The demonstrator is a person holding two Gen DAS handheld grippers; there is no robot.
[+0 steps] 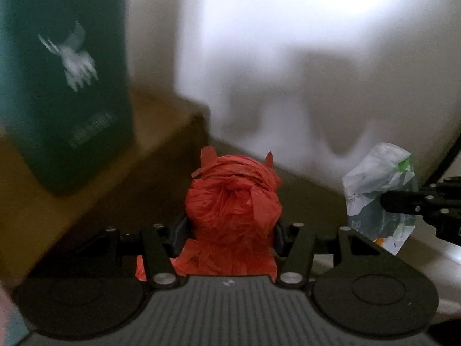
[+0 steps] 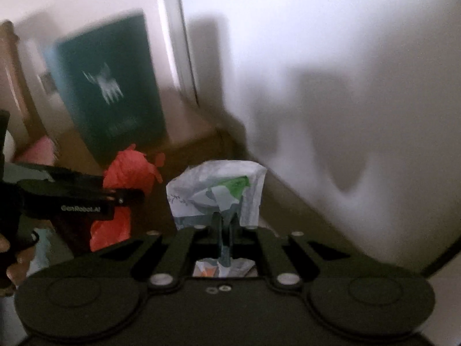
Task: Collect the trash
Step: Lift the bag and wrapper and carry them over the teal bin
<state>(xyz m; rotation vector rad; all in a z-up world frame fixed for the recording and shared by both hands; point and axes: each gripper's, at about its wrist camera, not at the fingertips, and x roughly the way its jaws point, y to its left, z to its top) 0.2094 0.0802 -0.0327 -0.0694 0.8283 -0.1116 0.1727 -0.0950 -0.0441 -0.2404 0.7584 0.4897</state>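
the left tool (image 1: 232,232) is clamped on a red bag (image 1: 234,201), a knotted plastic bundle bulging up between the pads, with loose red film spilling down under the fingers. it looks held off any surface, in front of a wall (image 1: 288,57), with a green box (image 1: 66,80) standing on a brown cabinet (image 1: 161,127) up to the left. the bag's long axis runs roughly straight ahead from the tool, knot end pointing away toward the wall, two small ears sticking up at the far end.

to its right, the right tool (image 2: 226,230) is pinched nearly closed on a white bag (image 2: 219,190), a crumpled wrapper with green print. only a thin fold sits between the pads; most of the bag stands up beyond the fingertips, its long axis near upright, and a tail hangs below the jaws. in the left view the same white bag (image 1: 380,193) shows beside the red one, near but apart.

what could go wrong, as i judge it: the grip on the white bag is on a narrow pleat of slick film, so a quick swing may let it slide out. the red bundle is soft and rounded, so it could squeeze forward out of the pads if the clamp eases. the frames are blurred, which hints at fast motion, and the hanging red tail could snag on the cabinet edge. no bin is in view, so where either bag should go cannot be told.
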